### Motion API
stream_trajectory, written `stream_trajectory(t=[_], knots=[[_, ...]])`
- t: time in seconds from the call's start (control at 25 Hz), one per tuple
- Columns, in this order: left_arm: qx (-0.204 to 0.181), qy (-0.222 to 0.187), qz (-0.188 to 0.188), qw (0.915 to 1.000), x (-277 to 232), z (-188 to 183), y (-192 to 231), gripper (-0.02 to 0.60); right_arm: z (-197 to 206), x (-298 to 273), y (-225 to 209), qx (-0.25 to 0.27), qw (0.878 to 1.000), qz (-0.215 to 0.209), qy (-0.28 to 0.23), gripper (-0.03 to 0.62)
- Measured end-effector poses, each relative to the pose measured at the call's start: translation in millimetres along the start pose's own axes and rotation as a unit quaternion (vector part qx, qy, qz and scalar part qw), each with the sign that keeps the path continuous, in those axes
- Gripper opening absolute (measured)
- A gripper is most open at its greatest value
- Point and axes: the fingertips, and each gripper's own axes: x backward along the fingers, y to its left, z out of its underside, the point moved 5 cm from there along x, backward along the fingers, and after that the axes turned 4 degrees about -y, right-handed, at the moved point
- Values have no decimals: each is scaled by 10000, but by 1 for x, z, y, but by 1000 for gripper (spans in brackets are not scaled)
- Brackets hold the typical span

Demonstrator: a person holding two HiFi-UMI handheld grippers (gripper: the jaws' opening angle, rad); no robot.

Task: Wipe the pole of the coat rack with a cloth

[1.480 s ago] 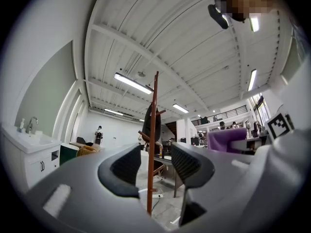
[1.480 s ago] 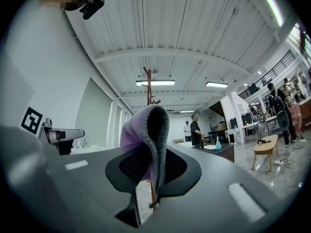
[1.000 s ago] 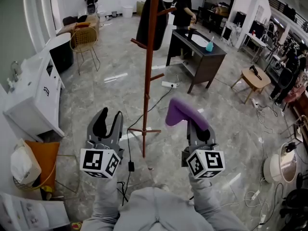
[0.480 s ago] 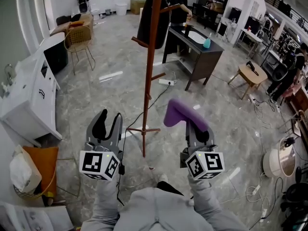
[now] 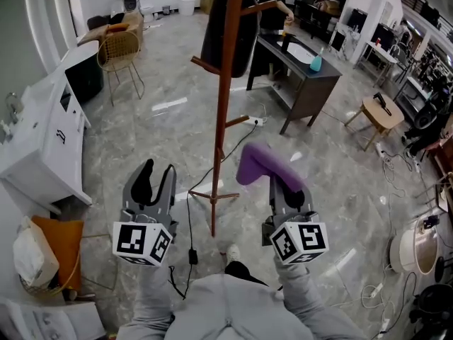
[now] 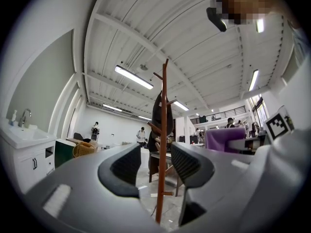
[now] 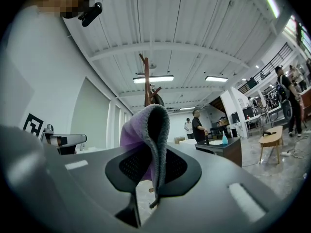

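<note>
Ahead, pole [image 5: 224, 119], hanging dark coat [image 5: 219, 30], cable [image 5: 188, 214], cloth [image 5: 259, 163] in right hand-held gripper [image 7: 154, 169]

Cut off by the head view's top edge: crown of the coat rack [image 5: 225, 105] and top of the dark coat [image 5: 228, 27]. Hidden behind the cloth [image 7: 141, 132], right gripper view: most of the pole [image 7: 146, 87]. Lost between the right tongs [image 7: 153, 168]: cloth's lower end.

The pole [image 5: 224, 112] is reddish-brown wood, and the coat [image 5: 226, 27] hung on it is black. Right of the pole, the cloth [image 5: 260, 163] is purple. The left gripper [image 5: 157, 172] and right gripper [image 5: 289, 190] are grey with black pads [image 5: 144, 183]. Their cubes [image 5: 144, 241] carry black-and-white square markers. Around the pole, the floor [image 5: 163, 140] is grey, marbled with pale veins.
</note>
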Motion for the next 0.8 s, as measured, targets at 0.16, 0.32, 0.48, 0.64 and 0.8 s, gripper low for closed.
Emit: stream_trajectory(t=[0.16,0.32,0.48,0.64,0.8], knots=[[-64,48,-149,9999,-37,12,4,204,6,-41,-19,-50,9997,-234,-10,44],[-140,90,-264,9995,-76,17,2,204,9,-79,-39,-162,9988,-451,1,46],[-234,112,-411,9988,-108,18,2,204,1,-111,-53,-276,9971,-702,-70,44],[-285,131,-514,9982,-126,21,0,204,-23,-133,-57,-54,9934,-1061,-431,45],[-297,175,-648,9973,-135,26,4,204,-60,-159,-48,529,9822,-1492,-1008,44]])
